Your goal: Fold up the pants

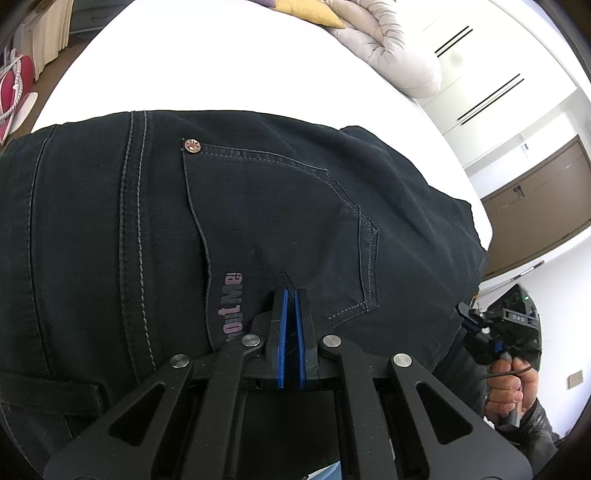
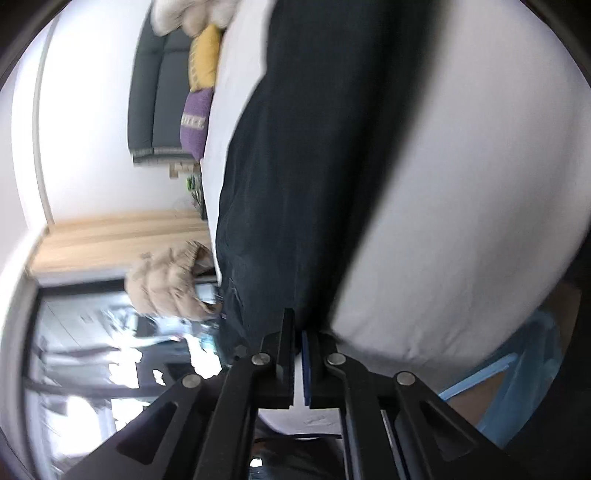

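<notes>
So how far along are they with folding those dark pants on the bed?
Early. Done: the dark pants lie spread on the white bed, back pocket up. In hand: the left hand-held gripper is pinched shut on the fabric by the pocket, and the right hand-held gripper is shut at the pants' edge. Left: no fold shows yet, so all the folding.

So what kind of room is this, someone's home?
Most likely a bedroom at home: dark pants lie on a white-sheeted bed, with a bundled duvet and a yellow cushion at its far end.
</notes>
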Demonstrator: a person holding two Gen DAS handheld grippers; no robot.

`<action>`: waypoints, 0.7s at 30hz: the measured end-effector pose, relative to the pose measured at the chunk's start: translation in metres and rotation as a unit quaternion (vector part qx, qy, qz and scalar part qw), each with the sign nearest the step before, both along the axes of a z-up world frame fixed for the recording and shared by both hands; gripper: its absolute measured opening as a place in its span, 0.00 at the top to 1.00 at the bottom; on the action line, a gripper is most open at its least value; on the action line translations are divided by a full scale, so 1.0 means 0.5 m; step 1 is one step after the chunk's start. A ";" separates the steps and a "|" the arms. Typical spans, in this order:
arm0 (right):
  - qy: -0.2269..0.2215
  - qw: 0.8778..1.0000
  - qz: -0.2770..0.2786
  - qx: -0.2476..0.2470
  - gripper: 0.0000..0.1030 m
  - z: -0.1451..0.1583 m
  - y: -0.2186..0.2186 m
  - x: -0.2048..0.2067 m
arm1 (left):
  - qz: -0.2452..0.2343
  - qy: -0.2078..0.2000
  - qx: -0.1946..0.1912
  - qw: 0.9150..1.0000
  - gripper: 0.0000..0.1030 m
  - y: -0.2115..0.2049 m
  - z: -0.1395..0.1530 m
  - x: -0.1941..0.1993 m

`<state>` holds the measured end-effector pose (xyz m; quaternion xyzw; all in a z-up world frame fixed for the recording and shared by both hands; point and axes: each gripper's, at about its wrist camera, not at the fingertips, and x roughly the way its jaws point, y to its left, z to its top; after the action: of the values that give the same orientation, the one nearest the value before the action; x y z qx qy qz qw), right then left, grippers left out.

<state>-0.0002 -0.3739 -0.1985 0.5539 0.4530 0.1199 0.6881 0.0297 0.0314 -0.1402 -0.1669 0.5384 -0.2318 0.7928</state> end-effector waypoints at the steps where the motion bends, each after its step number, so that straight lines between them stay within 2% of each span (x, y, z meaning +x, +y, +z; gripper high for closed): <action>1: -0.006 1.000 0.011 -0.013 0.95 0.008 -0.001 0.005 | 0.001 0.000 -0.002 1.000 0.96 0.000 -0.001 0.000; 4: -0.007 1.000 0.013 -0.003 0.86 0.011 -0.016 0.018 | 0.002 0.000 -0.003 1.000 0.96 0.001 -0.005 -0.002; 6: -0.018 1.000 -0.014 0.013 0.75 0.012 -0.048 0.020 | 0.001 -0.001 -0.002 1.000 0.96 0.003 -0.004 -0.003; 8: -0.024 0.998 -0.050 0.018 0.74 0.013 -0.092 0.018 | 0.000 0.000 -0.002 1.000 0.96 0.003 -0.004 -0.002; 10: -0.025 0.994 -0.101 0.036 0.76 0.004 -0.149 0.012 | 0.001 0.000 -0.001 1.000 0.96 0.002 -0.004 -0.002; 12: -0.025 0.990 -0.133 0.048 0.89 -0.003 -0.190 0.004 | 0.001 -0.001 -0.001 1.000 0.96 0.001 -0.004 -0.003; 14: -0.017 0.989 -0.144 0.032 0.96 -0.006 -0.220 -0.007 | 0.002 -0.001 0.000 1.000 0.96 0.001 -0.005 -0.003; 21: -0.029 0.989 -0.145 0.027 0.99 -0.020 -0.218 -0.038 | 0.000 0.000 0.004 1.000 0.96 -0.006 -0.002 0.000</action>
<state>-0.0193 -0.4831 -0.2086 0.6281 0.3449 0.0470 0.6959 0.0297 0.0286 -0.1414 -0.1637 0.5394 -0.2297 0.7934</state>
